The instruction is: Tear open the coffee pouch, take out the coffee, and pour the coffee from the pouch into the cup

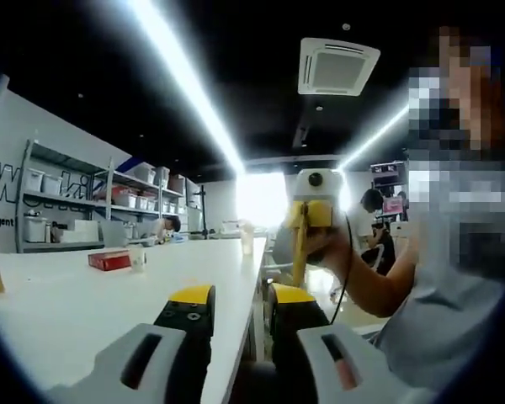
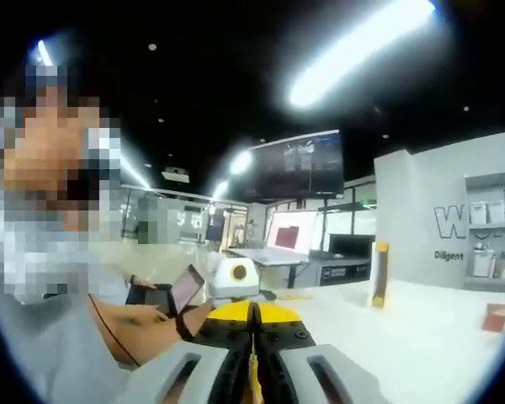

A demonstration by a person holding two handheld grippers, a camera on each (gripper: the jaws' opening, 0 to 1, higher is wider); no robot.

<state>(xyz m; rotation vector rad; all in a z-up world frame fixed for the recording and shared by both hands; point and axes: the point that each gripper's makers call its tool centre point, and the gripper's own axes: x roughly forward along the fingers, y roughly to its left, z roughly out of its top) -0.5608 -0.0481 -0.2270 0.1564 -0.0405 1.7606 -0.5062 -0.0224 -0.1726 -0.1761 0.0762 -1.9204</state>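
Note:
On the white table a small white cup stands next to a flat red box, far ahead to the left. My left gripper is open over the table's edge, with nothing between its yellow-tipped jaws. A person's hand holds my right gripper up in front of it, off the table's right side. In the right gripper view, my right gripper has its jaws pressed together, and I see nothing held in them. The red box lies far to the right there.
A pale cup-like object stands far down the table. Shelves with white bins line the left wall. The person's arm and body are close on the right. A yellow post stands at the table's far side.

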